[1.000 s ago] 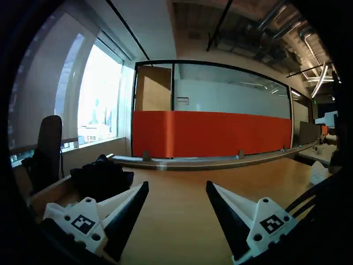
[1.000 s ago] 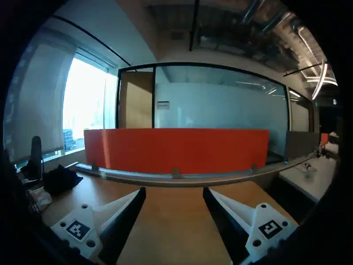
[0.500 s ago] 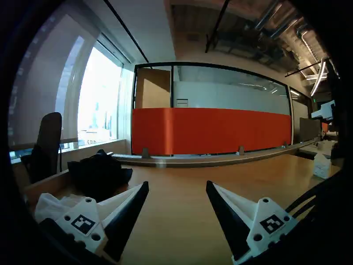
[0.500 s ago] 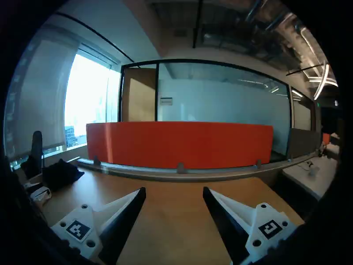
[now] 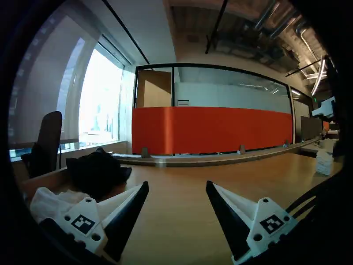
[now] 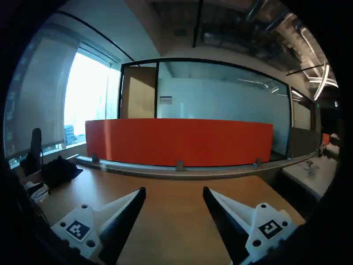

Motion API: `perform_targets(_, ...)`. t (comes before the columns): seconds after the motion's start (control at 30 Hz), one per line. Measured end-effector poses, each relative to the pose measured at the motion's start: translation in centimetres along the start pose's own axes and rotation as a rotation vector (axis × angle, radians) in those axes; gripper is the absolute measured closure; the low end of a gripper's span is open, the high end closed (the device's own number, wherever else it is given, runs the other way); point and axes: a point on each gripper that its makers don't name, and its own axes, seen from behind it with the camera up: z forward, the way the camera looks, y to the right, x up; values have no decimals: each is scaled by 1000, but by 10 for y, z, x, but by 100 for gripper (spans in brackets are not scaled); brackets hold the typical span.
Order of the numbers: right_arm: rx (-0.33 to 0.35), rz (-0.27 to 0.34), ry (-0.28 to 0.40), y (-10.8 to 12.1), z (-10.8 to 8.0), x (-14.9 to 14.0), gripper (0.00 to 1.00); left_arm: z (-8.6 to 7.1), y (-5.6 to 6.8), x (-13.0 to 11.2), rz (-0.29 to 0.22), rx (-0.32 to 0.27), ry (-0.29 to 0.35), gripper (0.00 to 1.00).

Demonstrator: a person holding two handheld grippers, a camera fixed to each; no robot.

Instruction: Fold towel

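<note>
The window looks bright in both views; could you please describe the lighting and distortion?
Left gripper view: the window is blown out to white, the dark bundle below it loses detail, and the orange divider bows with fisheye distortion. Right gripper view: similar window glare, while the wooden desk is sharp.

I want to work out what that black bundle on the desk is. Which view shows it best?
The left gripper view: the black bundle looks large and close, with crumpled white material beside it. The right gripper view shows it small and distant, far left.
</note>
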Motion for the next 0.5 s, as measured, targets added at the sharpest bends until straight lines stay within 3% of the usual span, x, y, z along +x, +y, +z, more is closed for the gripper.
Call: perform_targets(0.5, -9, 0, 1, 12, -3, -2, 0, 0, 9, -15, -2, 7, -10, 4)
